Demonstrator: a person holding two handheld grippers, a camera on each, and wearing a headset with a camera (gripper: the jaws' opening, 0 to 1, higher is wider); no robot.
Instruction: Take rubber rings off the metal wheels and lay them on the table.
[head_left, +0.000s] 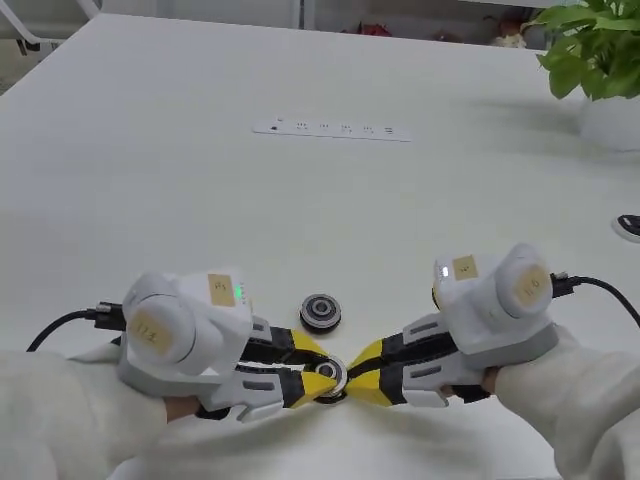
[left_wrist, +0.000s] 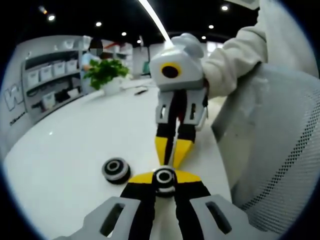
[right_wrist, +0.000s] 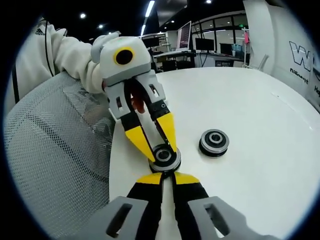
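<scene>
A small metal wheel (head_left: 331, 374) with a black rubber ring hangs just above the table's near edge, between my two grippers. My left gripper (head_left: 318, 380) is shut on it, one yellow jaw on each side of the wheel (left_wrist: 164, 176). From the opposite side my right gripper (head_left: 358, 378) meets the wheel's rim, and its fingertips are pinched together on the ring's edge (right_wrist: 166, 167). In the left gripper view the right gripper (left_wrist: 172, 156) comes down onto the wheel. A second wheel (head_left: 320, 311) with its ring on lies flat on the table just beyond.
The white table (head_left: 300, 220) stretches far ahead. A white power strip (head_left: 330, 129) lies at mid-table, a potted plant (head_left: 597, 60) stands at the far right, and a dark item (head_left: 629, 226) sits at the right edge. A mesh chair (right_wrist: 55, 150) is close behind the table edge.
</scene>
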